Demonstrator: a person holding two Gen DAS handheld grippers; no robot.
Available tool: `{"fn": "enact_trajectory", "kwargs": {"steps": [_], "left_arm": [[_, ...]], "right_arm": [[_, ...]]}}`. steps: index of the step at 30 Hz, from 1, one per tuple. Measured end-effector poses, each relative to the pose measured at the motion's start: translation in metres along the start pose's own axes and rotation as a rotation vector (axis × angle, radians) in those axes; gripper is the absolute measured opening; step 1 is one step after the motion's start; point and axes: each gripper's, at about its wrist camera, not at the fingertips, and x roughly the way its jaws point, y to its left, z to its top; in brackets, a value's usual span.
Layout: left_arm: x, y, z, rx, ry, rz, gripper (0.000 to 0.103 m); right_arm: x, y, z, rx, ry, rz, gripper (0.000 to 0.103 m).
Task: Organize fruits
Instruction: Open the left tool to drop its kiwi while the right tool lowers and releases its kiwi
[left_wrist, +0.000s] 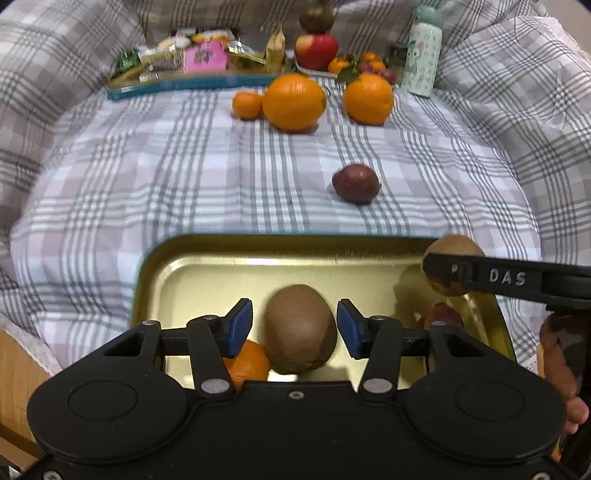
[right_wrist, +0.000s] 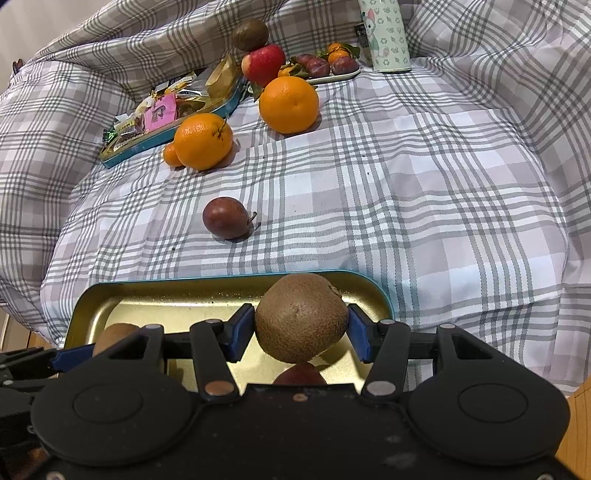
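Right wrist view showed the right hand-held gripper (right_wrist: 301, 334) clenched on a kiwi (right_wrist: 301, 317) above the gold tray (right_wrist: 155, 299) — the left hand-held gripper (left_wrist: 294, 328) stood released around another kiwi (left_wrist: 300, 328).

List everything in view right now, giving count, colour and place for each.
Gold tray: one, teal-rimmed, nearest.
Tray kiwi: one, brown, in the gold tray.
Held kiwi: one, brown, over the tray.
Back kiwi: one, brown, above the apple.
Apple: one, red, back.
Big oranges: two, on the cloth.
Small mandarin: one, orange, beside an orange.
Tray mandarin: one, orange, gold tray.
Reddish fruit: one, gold tray, half hidden.
Purple fruit: one, mid-cloth.
Snack tray: one, teal, back left.
Fruit plate: one, white, back.
Bottle: one, pale green, back right.
Plaid cloth: one, grey-white, underneath.
Left tool: black, open around the tray kiwi.
Right tool: black, gripping the held kiwi.
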Motion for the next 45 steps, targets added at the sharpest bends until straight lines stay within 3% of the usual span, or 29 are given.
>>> {"fn": "enact_trajectory", "kwargs": {"steps": [11,21,41,45], "left_arm": [[-0.002,-0.006,0.002,0.014,-0.031,0.051,0.055],[0.002,0.002,0.002,-0.040,0.014,0.027,0.055],[0.001,-0.004,-0.001,-0.018,0.030,0.024,0.055],[0.000,-0.004,-0.001,-0.016,0.028,0.022,0.055]], "right_arm": [[0.003,0.002,0.001,-0.013,0.003,0.001,0.056],[0.008,0.000,-0.002,-0.037,0.024,-0.033,0.057],[0.007,-0.008,-0.004,0.007,0.043,-0.073,0.057],[0.001,-0.008,-0.006,-0.004,0.011,-0.081,0.057]]}}
